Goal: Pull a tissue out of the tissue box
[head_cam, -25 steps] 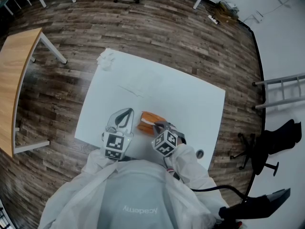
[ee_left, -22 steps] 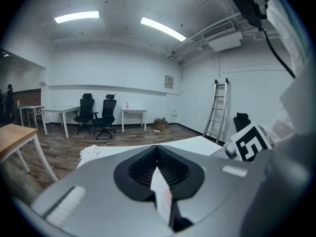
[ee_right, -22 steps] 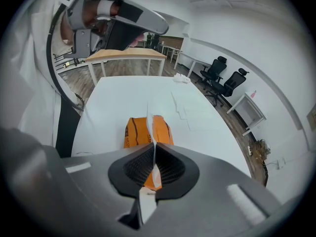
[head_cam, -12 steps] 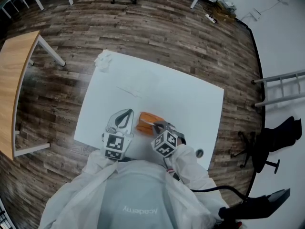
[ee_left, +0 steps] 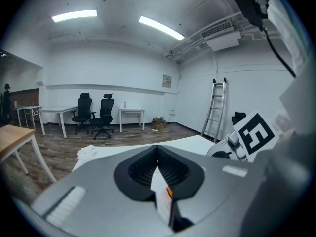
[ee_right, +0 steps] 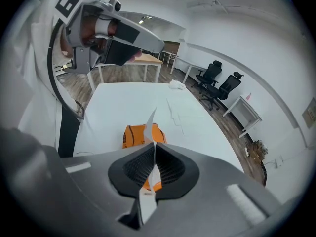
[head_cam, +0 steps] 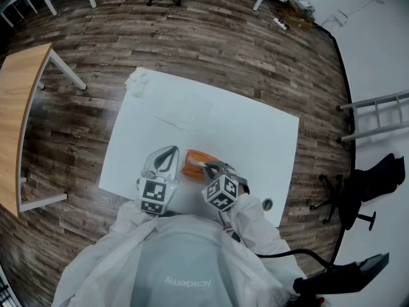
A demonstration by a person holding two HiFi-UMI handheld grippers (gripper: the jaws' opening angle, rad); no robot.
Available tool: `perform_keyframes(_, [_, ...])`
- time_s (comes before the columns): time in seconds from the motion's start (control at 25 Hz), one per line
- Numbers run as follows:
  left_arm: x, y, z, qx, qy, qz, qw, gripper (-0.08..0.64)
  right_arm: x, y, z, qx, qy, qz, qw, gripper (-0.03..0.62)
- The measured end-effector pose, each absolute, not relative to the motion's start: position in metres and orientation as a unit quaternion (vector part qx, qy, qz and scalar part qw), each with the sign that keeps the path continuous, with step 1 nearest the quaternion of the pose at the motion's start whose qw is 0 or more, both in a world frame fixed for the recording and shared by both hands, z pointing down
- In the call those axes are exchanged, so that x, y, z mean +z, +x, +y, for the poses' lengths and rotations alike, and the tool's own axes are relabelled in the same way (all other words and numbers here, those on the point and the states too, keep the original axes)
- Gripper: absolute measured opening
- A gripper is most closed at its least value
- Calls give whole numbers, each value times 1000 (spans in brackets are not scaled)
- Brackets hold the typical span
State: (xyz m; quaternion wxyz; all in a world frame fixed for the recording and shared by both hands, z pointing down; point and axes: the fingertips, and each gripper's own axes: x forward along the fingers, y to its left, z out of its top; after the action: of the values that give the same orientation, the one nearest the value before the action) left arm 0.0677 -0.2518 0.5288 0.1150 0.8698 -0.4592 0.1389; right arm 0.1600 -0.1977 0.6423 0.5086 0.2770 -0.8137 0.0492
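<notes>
tissue pinched in the right jaws, left jaws closed on nothing

right gripper (ee_right: 154, 149) has its jaws pressed together on a white tissue (ee_right: 150, 123). the sheet runs down between the ribbed pads and sticks up past the tips in a thin, creased point. the orange tissue box (ee_right: 132, 136) lies flat on the white table (ee_right: 118, 102) just beyond those tips, and the lower part of the tissue crosses in front of it. whether the sheet is clear of the box opening cannot be told.

left gripper (ee_left: 157, 149) is closed, tips meeting, with nothing gripped that shows. only a narrow slit below the tips lets through a strip of white and a sliver of orange.

from the head view the left gripper (head_cam: 167, 153) sits just left of the tissue box (head_cam: 195, 158), beside it and pointing away from the person. the right gripper (head_cam: 211, 167) is at the box's near right corner, over its top. both are at the near edge of the table (head_cam: 255, 133).

crumpled tissues (head_cam: 137, 82) lie at the far left corner of the table, well apart from the box. flat sheets (head_cam: 182, 114) lie on the table beyond the box. a small round thing (head_cam: 267, 204) sits near the near right corner. a wooden table (head_cam: 19, 101) stands off to the left, a ladder (ee_left: 216, 107) leans on the wall, and office chairs (ee_left: 94, 115) stand at the far side of the room.
</notes>
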Motion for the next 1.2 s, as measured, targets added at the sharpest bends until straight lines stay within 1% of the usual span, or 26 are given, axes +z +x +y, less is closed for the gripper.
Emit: perform_keyframes(1.2, [522, 78, -250, 140, 881, -441, 103, 0, 606, 163, -200, 58, 312, -827, 465, 5])
